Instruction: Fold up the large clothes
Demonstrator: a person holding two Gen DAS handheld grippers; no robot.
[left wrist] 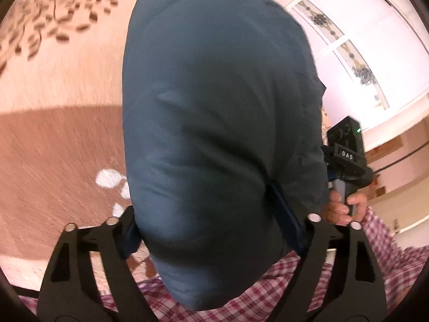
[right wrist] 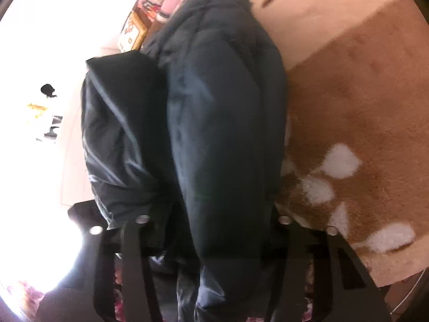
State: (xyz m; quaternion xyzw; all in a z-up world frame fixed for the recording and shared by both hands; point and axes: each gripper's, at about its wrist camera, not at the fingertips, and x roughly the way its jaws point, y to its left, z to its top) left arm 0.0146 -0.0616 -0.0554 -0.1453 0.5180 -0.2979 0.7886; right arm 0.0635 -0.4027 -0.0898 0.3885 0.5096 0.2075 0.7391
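A padded grey-blue jacket [left wrist: 214, 107] hangs lengthwise in front of me and fills the left wrist view. It bulges between the fingers of my left gripper [left wrist: 211, 222], whose blue pads [left wrist: 131, 230] press its sides. In the right wrist view the same jacket [right wrist: 222, 107] looks dark navy, with a black shiny lining fold [right wrist: 118, 123] on its left. My right gripper [right wrist: 214, 222] is closed around a thick bunch of it. The right gripper's body [left wrist: 346, 150] and the hand [left wrist: 340, 206] holding it show beside the jacket's right edge.
A brown and beige carpet [left wrist: 53, 147] with white spots [right wrist: 340, 161] lies below. Red-and-white checked cloth [left wrist: 268, 295] sits at the bottom of the left view. A white door with patterned glass [left wrist: 348, 53] stands at right. A colourful cushion [right wrist: 139, 21] is at the far end.
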